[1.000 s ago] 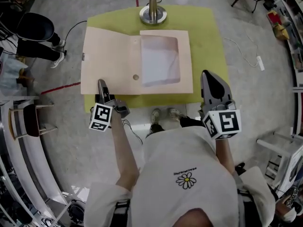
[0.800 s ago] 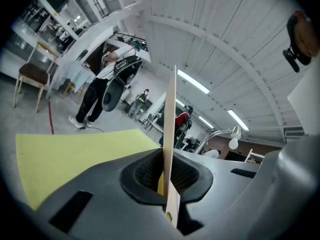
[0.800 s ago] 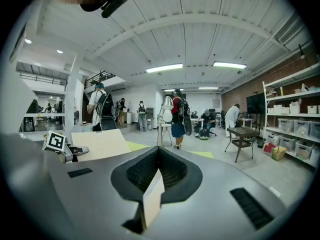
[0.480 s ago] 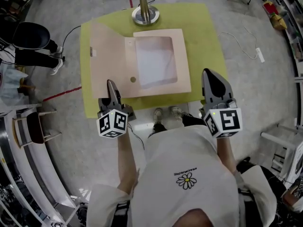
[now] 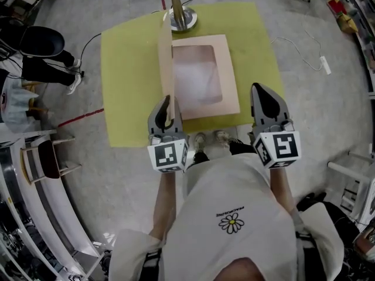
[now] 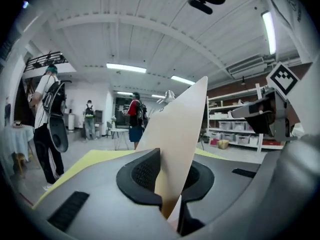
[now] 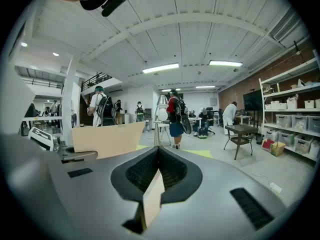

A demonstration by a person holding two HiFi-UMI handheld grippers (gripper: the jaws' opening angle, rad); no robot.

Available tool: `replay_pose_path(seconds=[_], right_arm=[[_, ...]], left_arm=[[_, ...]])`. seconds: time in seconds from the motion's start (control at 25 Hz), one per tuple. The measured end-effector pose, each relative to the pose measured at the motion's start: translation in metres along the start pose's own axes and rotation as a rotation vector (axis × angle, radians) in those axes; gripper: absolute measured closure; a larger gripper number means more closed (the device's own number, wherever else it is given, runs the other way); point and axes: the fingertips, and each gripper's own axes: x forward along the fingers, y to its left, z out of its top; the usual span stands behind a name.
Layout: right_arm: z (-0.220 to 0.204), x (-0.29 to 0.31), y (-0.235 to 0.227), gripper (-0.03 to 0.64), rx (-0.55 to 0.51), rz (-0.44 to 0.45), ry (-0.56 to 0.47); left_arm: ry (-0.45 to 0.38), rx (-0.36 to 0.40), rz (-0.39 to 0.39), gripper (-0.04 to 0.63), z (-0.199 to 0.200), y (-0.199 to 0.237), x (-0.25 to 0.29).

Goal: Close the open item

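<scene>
The folder's cover (image 5: 166,63) is standing nearly upright on its hinge, walling off the left half of the green mat (image 5: 126,86) from the windowed panel (image 5: 229,81). That left half is lying open for a pass. The left gripper (image 5: 167,105) is clamping the cover's near edge, blocking that end. A metal stand (image 5: 180,17) is sitting just past the far edge. The right gripper (image 5: 262,93) is hanging over the mat's right strip, beside the panel.
</scene>
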Motion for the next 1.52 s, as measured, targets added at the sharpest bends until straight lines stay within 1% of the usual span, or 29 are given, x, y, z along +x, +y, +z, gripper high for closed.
replay_pose_path(seconds=[0.2,0.36,0.64,0.8,1.0,1.2,1.36,1.44,1.52], right_arm=[[0.0,-0.003,-0.004,0.607,0.007,-0.006,-0.005],[-0.002,-0.002,-0.006,0.607,0.013,-0.004,0.001],[-0.009,-0.004,-0.01,0.607,0.016,-0.007,0.011],[-0.013,-0.007,-0.013,0.607,0.02,-0.013,0.014],[-0.015,-0.007,-0.016,0.607,0.032,-0.019,0.028],[-0.017,-0.006,-0.015,0.607,0.028,-0.01,0.04],[-0.016,-0.003,-0.009,0.607,0.02,0.007,0.044],[-0.016,-0.001,-0.007,0.607,0.019,0.014,0.045],[-0.017,0.0,-0.006,0.607,0.018,0.018,0.049]], left_arm=[[0.076,0.147,-0.074,0.555,-0.011,-0.036,0.012],[0.164,0.28,-0.153,0.555,-0.029,-0.065,0.022],[0.308,0.495,-0.242,0.545,-0.062,-0.1,0.034],[0.375,0.564,-0.284,0.529,-0.074,-0.112,0.041],[0.477,0.684,-0.364,0.531,-0.09,-0.121,0.049],[0.573,0.765,-0.431,0.531,-0.107,-0.129,0.053],[0.657,0.87,-0.476,0.529,-0.127,-0.134,0.055],[0.694,0.91,-0.492,0.529,-0.128,-0.134,0.056],[0.729,0.968,-0.513,0.526,-0.129,-0.135,0.057]])
